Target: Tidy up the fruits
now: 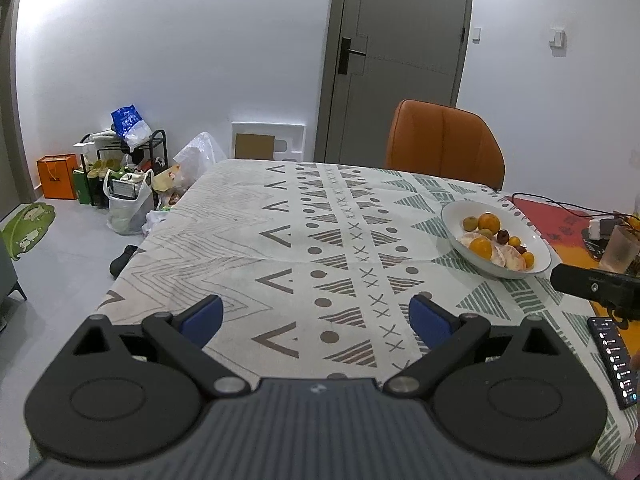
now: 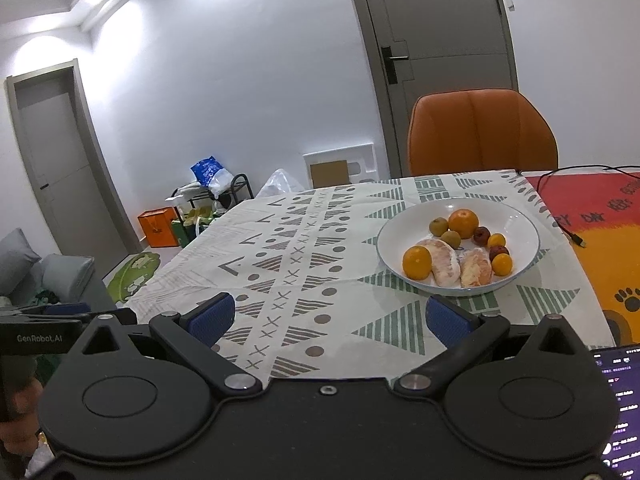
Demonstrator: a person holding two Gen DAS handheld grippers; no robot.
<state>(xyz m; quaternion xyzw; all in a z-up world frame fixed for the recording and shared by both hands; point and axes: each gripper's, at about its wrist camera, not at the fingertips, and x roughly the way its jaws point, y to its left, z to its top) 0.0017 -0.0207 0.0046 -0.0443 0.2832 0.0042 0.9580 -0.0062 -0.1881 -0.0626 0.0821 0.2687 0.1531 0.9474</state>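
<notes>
A white bowl (image 2: 516,216) on the patterned tablecloth holds fruit: an orange (image 2: 463,223), a second orange (image 2: 417,263), two peeled citrus pieces (image 2: 443,260), small greenish fruits (image 2: 438,225), dark red fruits (image 2: 481,235) and small yellow ones (image 2: 501,264). My right gripper (image 2: 330,318) is open and empty, just short of the bowl. The bowl also shows in the left wrist view (image 1: 454,214), far right. My left gripper (image 1: 317,317) is open and empty over bare tablecloth, left of the bowl.
An orange chair (image 2: 482,132) stands behind the table. A red-orange mat (image 2: 592,216) with a black cable (image 2: 560,220) lies right of the bowl. A phone (image 1: 614,360), a glass (image 1: 620,248) and the other gripper's body (image 1: 592,286) sit at the right. Bags and a rack (image 1: 120,160) clutter the floor.
</notes>
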